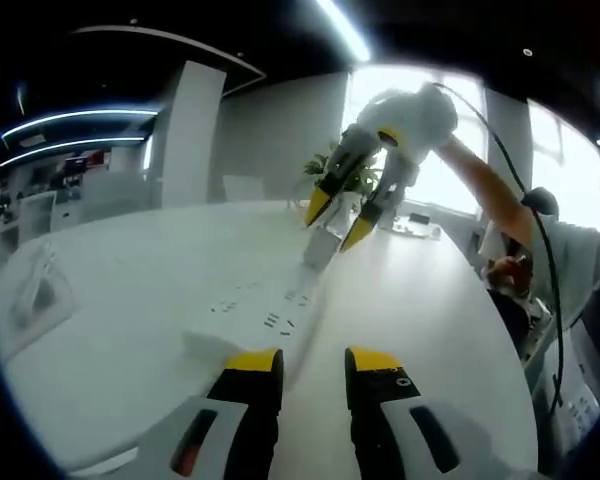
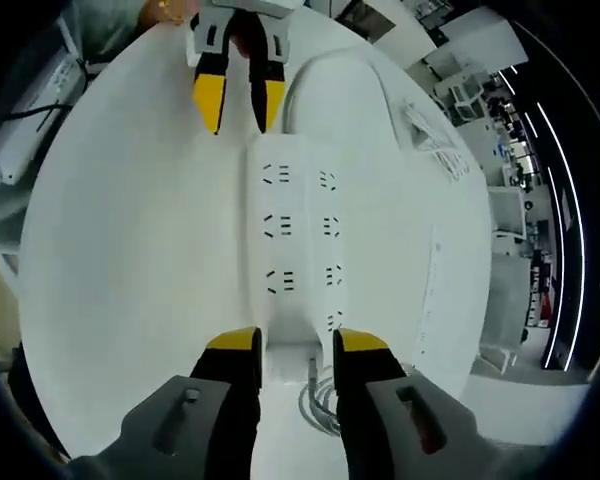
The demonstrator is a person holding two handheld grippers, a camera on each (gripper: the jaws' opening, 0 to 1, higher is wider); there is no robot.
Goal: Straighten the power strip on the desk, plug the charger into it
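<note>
The white power strip [image 2: 298, 240] lies flat on the round white worktop [image 2: 120, 260], between the two tools. In the right gripper view, the right tool [image 2: 297, 350] sits at the near end of the strip, with one yellow-tipped jaw on each side of that end. The jaws are a little apart and look close to the strip's sides, but I cannot tell if they really squeeze it. A white coiled cord [image 2: 320, 405] lies just under that end. At the far end, the left tool [image 2: 238, 105] points down with its jaws a little apart and nothing between them.

In the left gripper view, the left tool [image 1: 312, 365] has a small gap with nothing in it, and the strip [image 1: 295, 300] runs away from it toward the right tool [image 1: 340, 222].

I think the step in hand is making the strip straight. It already looks fairly straight. Next, I think the tools need to nudge both ends into line, then find the charger. I cannot pick out a charger for sure.

The worktop is smooth and shiny. The room is an office with big bright windows [image 1: 420, 150], a green plant [image 1: 352, 178], a white pillar [image 1: 190, 135], and long ceiling lights [image 1: 342, 28]. A person [image 1: 550, 250] stands by the worktop.
</note>
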